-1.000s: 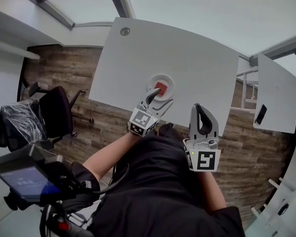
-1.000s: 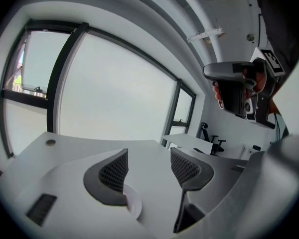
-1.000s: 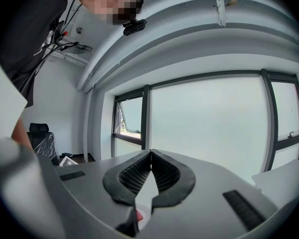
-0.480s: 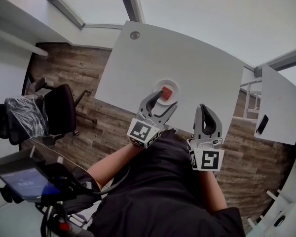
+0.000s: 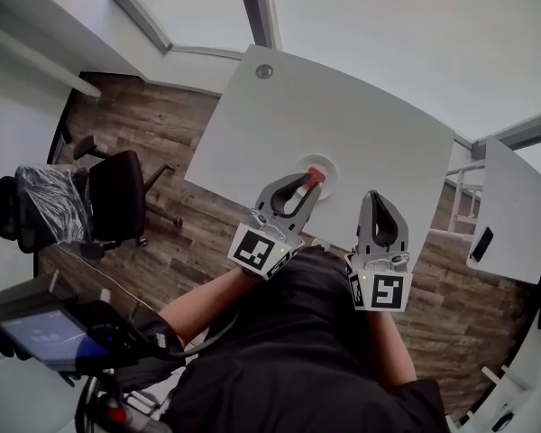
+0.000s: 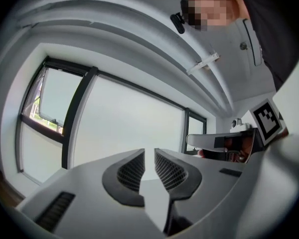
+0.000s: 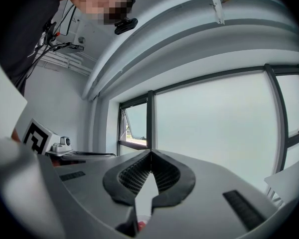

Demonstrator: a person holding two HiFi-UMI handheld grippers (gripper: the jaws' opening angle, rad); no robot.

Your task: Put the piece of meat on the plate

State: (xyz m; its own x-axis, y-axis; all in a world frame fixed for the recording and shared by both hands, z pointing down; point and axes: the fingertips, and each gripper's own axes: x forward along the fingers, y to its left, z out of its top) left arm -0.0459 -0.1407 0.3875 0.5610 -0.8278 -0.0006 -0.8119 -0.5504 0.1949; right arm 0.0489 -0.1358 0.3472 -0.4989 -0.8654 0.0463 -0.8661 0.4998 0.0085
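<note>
- The plate (image 5: 330, 164) sits on the bench (image 5: 361, 115), close to its near edge.
- The piece of meat (image 5: 314, 177) lies on the plate.
- A round fitting (image 5: 264, 71) sits in the bench's far left corner.
- A chair (image 5: 117, 197) stands on the floor (image 5: 162, 133), left of the bench and apart from it.
- A second bench (image 5: 514, 197) stands to the right, with a small flat object (image 5: 481, 244) on it.

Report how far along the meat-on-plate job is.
Done: the red piece of meat lies on the white plate on the table. In hand: nothing; the left claw is empty, jaws closing, and the right claw is shut and empty. Left: seemingly nothing.
</note>
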